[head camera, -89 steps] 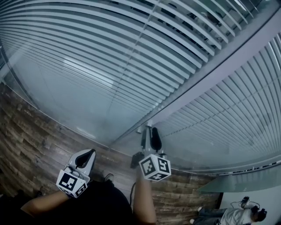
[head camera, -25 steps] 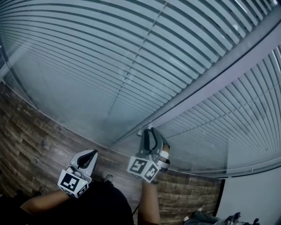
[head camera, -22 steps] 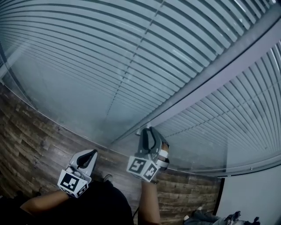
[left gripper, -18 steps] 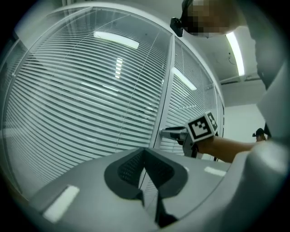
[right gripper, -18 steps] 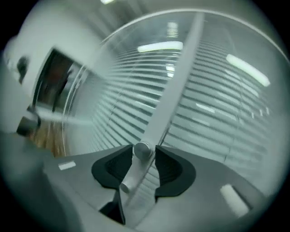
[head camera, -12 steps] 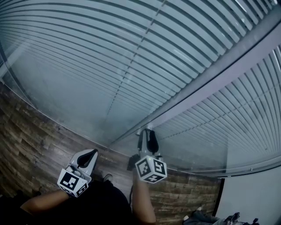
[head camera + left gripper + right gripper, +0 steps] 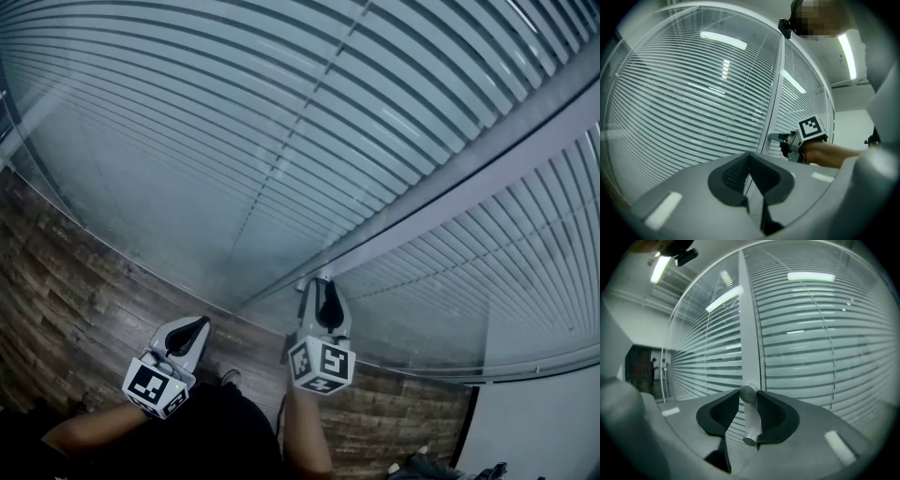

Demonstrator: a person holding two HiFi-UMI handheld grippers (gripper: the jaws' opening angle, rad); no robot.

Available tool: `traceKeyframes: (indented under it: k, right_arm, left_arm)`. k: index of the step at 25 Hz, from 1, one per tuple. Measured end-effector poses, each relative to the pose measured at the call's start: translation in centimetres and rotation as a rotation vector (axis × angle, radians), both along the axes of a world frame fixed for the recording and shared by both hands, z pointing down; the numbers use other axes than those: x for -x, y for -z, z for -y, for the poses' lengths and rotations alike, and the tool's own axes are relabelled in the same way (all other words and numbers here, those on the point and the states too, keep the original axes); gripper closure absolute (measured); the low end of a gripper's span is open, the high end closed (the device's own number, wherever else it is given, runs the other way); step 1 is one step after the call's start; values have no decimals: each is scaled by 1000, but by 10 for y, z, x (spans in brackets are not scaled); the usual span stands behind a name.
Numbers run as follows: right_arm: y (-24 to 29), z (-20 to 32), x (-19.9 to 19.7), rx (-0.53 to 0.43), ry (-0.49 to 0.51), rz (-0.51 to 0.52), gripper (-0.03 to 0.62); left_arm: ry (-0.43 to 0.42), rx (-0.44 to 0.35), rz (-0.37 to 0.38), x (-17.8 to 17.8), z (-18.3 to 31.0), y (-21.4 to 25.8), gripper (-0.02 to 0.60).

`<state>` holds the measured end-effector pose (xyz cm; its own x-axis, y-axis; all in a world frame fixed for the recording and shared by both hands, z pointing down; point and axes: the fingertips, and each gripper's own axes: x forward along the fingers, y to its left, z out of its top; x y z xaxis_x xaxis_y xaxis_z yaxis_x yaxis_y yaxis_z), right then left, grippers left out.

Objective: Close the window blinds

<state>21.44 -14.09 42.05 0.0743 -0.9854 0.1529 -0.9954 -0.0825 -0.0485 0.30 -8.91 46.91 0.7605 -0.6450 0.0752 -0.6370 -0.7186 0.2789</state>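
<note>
1. The left claw [image 7: 192, 324] is held low at the left, over the wooden floor [image 7: 66, 291] and well apart from the glass. Its jaws are pressed together with nothing between them.
2. The blinds [image 7: 234, 122] fill the glass wall ahead. Their slats run level across the panes on both sides of a pale upright post [image 7: 450, 183].
3. A small round metal knob [image 7: 751, 420] sticks out at the foot of that post, just where the two panes meet.
4. The right claw [image 7: 323, 283] points almost level at the post and sits right on the knob. The knob stands upright between the two dark pads [image 7: 776, 416], and both pads touch its sides.
5. The right claw's jaws have just been closing and now stand only as far apart as the knob's width, gripping it.
6. From the left claw's side, the right claw is seen off to the right, its tip against the post.
</note>
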Motion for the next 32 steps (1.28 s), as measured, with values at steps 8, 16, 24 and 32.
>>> traceKeyframes:
  k: [8,16,24,32]
  right_arm:
    - [-11,0,-1,129,59,-529,468]
    - [7,-9,1,-4,49,-366,475]
    - [-16,-55,9,-105,16,-58,594]
    - [0,-77,7,-111,-3,-102,594]
  left_arm:
    - [2,4,19,-9,-3,-11,580]
    - [-4,-3,12,-6,-7,-6,580]
    - [-19,-8,6,-20,-11,-14,580]
    - [-51,-33,-2,-31,-21,3,580]
